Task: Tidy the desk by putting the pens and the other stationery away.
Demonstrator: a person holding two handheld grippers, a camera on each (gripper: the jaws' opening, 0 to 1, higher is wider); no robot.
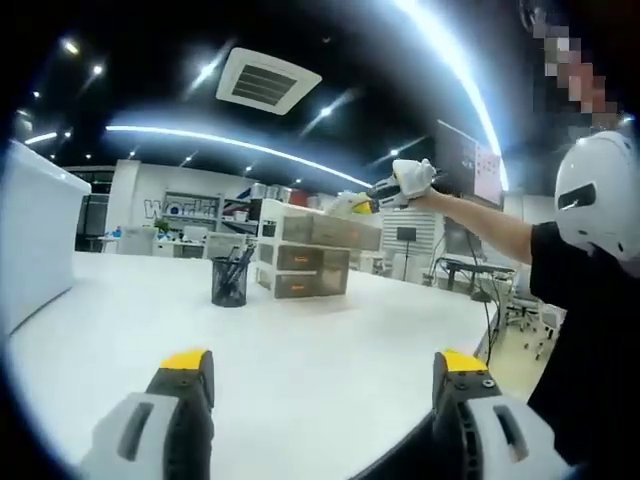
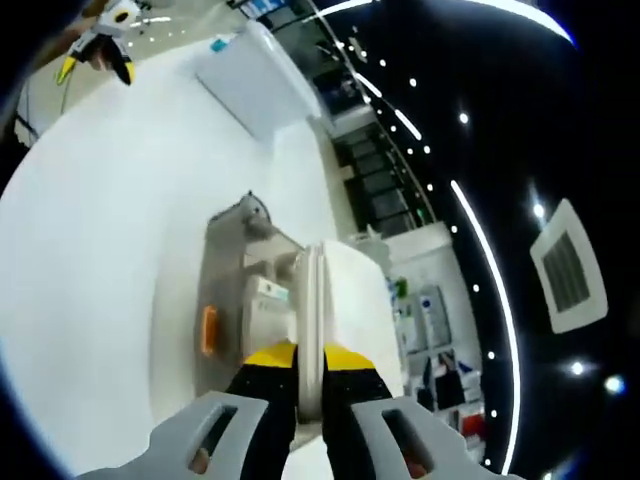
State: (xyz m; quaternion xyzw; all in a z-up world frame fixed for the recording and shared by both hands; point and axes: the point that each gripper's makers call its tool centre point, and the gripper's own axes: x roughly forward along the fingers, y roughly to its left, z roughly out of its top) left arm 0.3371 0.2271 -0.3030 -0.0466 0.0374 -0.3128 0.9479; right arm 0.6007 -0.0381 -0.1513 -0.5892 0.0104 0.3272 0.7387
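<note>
Pens sit upright in a black mesh pen cup [image 1: 230,281] on the white surface [image 1: 300,370], just beside a stack of drawer units [image 1: 305,258], far ahead and slightly left of the left tongs [image 1: 320,385], which hang wide open and empty near the surface edge. The right tongs [image 2: 309,372] are much nearer the drawers, up at the stack's top, closed to a narrow gap around a thin white upright edge [image 2: 318,300] there; whether they actually pinch it I cannot tell. So the coming move likely belongs to the right hand at the drawers, with the cup just beside them.

bright ceiling strips streak; edges bend
</note>
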